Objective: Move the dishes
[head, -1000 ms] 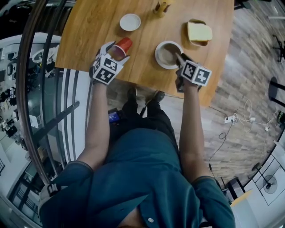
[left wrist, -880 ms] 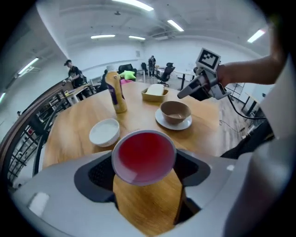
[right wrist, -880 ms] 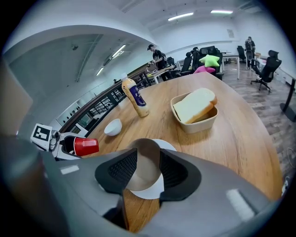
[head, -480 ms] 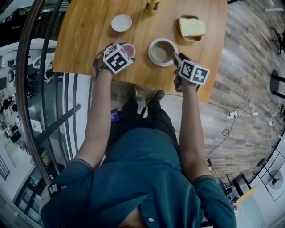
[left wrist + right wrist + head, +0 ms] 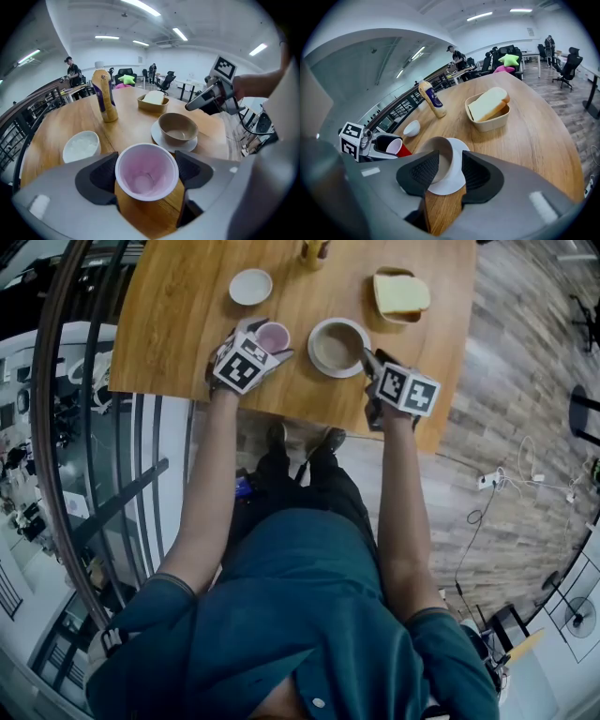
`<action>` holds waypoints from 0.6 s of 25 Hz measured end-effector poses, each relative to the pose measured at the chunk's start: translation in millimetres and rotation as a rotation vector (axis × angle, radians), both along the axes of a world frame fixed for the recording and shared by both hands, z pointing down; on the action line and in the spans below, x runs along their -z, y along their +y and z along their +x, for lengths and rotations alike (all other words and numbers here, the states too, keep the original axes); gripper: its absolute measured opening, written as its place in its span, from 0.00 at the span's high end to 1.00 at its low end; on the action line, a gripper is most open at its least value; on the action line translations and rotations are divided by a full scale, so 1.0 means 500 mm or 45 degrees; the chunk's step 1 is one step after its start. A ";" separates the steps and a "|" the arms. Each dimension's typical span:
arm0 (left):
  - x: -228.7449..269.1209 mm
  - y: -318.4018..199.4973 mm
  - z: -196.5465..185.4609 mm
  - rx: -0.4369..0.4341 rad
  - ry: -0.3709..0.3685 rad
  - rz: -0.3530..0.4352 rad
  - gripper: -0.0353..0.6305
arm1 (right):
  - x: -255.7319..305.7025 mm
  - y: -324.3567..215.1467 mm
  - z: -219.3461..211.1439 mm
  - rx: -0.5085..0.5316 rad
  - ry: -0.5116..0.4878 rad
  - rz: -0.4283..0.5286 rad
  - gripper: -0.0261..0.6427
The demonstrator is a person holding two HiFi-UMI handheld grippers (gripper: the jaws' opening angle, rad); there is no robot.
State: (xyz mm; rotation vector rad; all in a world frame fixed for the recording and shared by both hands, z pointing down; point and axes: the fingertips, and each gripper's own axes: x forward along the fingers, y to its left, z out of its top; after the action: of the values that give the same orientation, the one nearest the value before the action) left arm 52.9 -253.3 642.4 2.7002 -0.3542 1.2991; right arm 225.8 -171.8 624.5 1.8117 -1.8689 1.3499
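The left claw [image 5: 146,173] is clamped on the red cup [image 5: 273,337], close to the counter's [image 5: 178,306] near edge. From above, its marker cube hides the cup's wall, and I cannot tell whether the base touches the wood. The right claw [image 5: 450,171] stands apart astride the near rim of the brown bowl [image 5: 337,346], which sits on a white plate [image 5: 449,183]. In the head view, the bottle [image 5: 315,249] by the far edge is cropped
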 end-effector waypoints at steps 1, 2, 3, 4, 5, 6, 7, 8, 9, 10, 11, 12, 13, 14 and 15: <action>0.002 -0.002 0.002 0.019 0.026 0.009 0.38 | 0.000 -0.001 -0.001 0.001 -0.002 0.002 0.76; 0.003 -0.004 0.003 0.039 0.050 0.014 0.38 | 0.000 -0.002 -0.002 0.001 -0.004 0.004 0.76; 0.003 -0.006 0.004 0.059 0.074 0.013 0.38 | 0.000 -0.003 -0.003 0.000 -0.005 0.006 0.76; 0.002 -0.008 0.004 0.078 0.098 0.008 0.38 | 0.000 -0.005 -0.004 -0.001 -0.005 0.008 0.76; 0.000 -0.009 0.004 0.096 0.123 0.002 0.38 | -0.001 -0.007 -0.005 -0.002 -0.004 0.009 0.76; -0.001 -0.010 0.003 0.113 0.146 -0.001 0.38 | -0.002 -0.009 -0.007 -0.001 -0.004 0.009 0.76; -0.001 -0.011 0.002 0.130 0.170 -0.001 0.38 | -0.004 -0.010 -0.008 0.000 -0.004 0.007 0.76; -0.001 -0.013 0.002 0.146 0.194 0.000 0.38 | -0.007 -0.011 -0.009 0.000 -0.004 0.005 0.76; 0.000 -0.014 0.002 0.161 0.219 0.001 0.38 | -0.009 -0.013 -0.009 0.001 -0.003 0.002 0.76; 0.000 -0.016 0.002 0.174 0.243 0.002 0.38 | -0.013 -0.014 -0.009 0.000 -0.003 -0.003 0.76; 0.001 -0.017 0.002 0.185 0.265 0.003 0.38 | -0.017 -0.014 -0.009 -0.001 -0.003 -0.009 0.76; 0.002 -0.017 0.002 0.194 0.284 0.002 0.38 | -0.023 -0.014 -0.009 -0.003 -0.004 -0.016 0.76; 0.003 -0.017 0.001 0.201 0.299 0.002 0.38 | -0.029 -0.015 -0.009 -0.006 -0.004 -0.025 0.76; 0.006 -0.017 0.001 0.207 0.313 0.004 0.37 | -0.036 -0.016 -0.009 -0.009 -0.006 -0.034 0.76; 0.010 -0.019 0.002 0.212 0.328 0.006 0.36 | -0.042 -0.016 -0.009 -0.012 -0.006 -0.043 0.76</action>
State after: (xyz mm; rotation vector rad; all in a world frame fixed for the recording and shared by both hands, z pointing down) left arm 53.7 -262.6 637.4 2.7281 -0.5376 0.8957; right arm 221.5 -179.9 645.3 1.8049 -1.8307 1.3820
